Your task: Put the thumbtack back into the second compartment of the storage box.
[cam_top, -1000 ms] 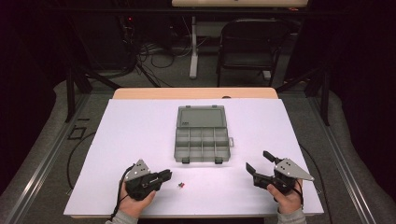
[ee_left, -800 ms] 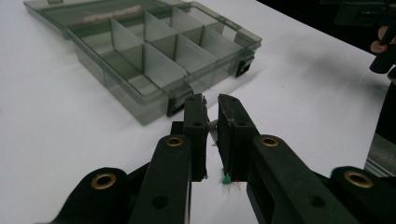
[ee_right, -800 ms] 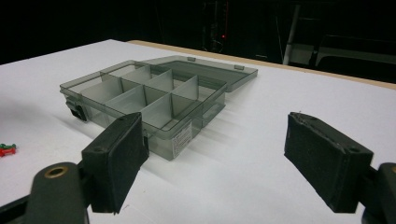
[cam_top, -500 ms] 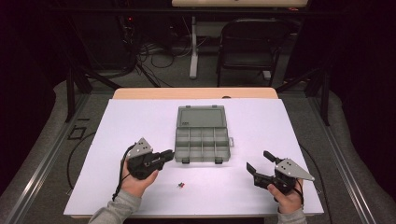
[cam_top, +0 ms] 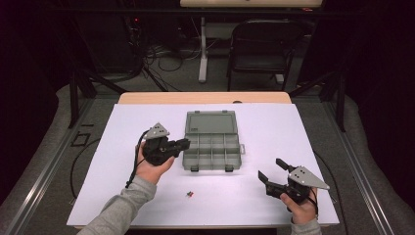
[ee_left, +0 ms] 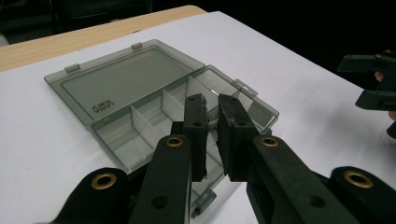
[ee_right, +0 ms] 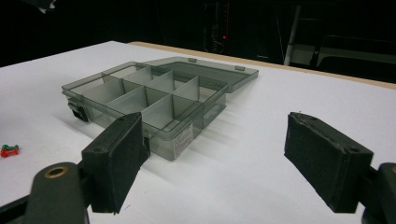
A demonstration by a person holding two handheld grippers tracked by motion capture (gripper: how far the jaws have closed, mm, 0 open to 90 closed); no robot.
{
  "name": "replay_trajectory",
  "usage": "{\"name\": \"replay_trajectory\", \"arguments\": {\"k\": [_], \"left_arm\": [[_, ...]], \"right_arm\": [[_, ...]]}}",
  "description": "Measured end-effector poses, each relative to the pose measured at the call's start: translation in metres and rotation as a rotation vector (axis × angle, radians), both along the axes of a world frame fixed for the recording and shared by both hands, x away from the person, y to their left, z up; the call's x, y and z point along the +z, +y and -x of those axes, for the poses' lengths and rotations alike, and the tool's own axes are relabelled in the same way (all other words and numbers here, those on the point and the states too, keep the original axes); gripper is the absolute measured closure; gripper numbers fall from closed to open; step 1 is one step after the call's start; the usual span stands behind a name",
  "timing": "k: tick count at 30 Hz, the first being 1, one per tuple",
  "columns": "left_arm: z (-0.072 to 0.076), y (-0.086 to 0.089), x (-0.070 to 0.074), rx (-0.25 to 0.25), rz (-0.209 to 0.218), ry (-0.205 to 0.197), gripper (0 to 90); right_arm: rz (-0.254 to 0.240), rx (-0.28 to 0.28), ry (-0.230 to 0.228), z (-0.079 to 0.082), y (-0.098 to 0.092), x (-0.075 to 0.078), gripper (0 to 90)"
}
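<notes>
A smoky clear compartment box [cam_top: 213, 152] lies open mid-table, its lid [cam_top: 211, 123] flat behind it; the box [ee_left: 140, 122] [ee_right: 144, 93] looks empty. My left gripper [cam_top: 186, 142] [ee_left: 212, 100] hovers at the box's left front corner with its jaws pressed almost together, over the front compartments. A small pale speck sits in the narrow gap; I cannot tell if it is held. A tiny red and green piece [cam_top: 190, 194] [ee_right: 9, 150] lies on the sheet in front of the box. My right gripper [cam_top: 270, 168] [ee_right: 215, 126] stands open and empty at the front right, aimed at the box.
The white sheet [cam_top: 274, 127] covers the table, with a wooden strip [cam_top: 205, 97] at the far edge. A chair [cam_top: 262, 49] and floor cables stand beyond it. The other gripper [ee_left: 373, 84] shows at the right in the left gripper view.
My left gripper has risen from beside the small red and green piece and moved forward to the box's left front corner. The right gripper has barely moved.
</notes>
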State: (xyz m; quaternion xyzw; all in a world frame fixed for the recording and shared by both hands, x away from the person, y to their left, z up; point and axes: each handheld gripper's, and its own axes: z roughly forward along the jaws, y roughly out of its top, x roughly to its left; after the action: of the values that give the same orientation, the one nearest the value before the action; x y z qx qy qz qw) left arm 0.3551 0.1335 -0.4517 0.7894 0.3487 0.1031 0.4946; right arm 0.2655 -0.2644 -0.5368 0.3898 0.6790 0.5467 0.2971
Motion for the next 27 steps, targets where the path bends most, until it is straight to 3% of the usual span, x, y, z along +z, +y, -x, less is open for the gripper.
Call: {"name": "replay_trajectory", "arguments": {"k": [10,27], "left_arm": [[-0.030,-0.023,0.007,0.004,-0.049,0.018,82.6],[-0.067,-0.051,-0.022,0.052,-0.089,0.102,82.6]], "right_arm": [[0.003,0.002,0.004,0.000,0.000,0.000,19.5],[0.001,0.006,0.011,0.000,0.001,-0.001,19.5]]}}
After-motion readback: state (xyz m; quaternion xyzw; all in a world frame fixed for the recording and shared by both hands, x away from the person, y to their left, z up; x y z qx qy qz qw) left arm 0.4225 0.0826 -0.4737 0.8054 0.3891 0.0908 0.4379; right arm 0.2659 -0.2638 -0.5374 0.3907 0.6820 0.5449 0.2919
